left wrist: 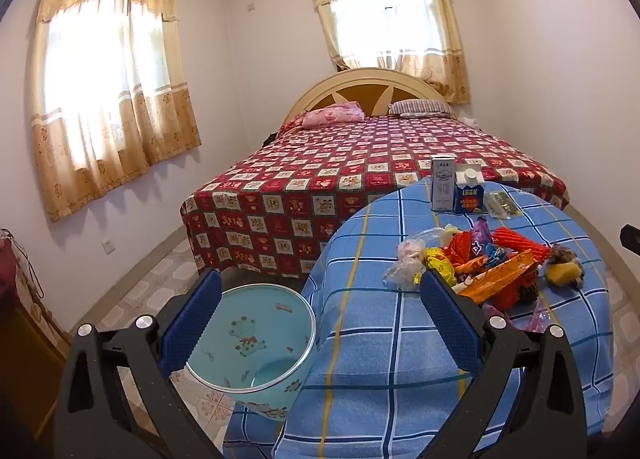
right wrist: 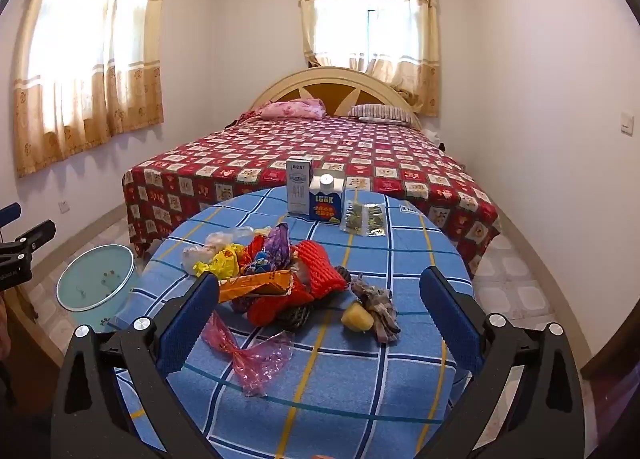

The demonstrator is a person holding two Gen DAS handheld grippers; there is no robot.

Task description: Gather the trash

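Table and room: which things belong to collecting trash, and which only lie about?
For the job: wrapper pile, red foam net, pink film, peel scrap, bin, both open grippers.

Just there: bed, pillows, curtains.

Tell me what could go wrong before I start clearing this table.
Both tongs, left and right, are open and empty. The wrapper pile is tangled, so one pinch may drag neighbours off the table. The bin sits below the table edge; drops could miss. The upright cartons could topple.
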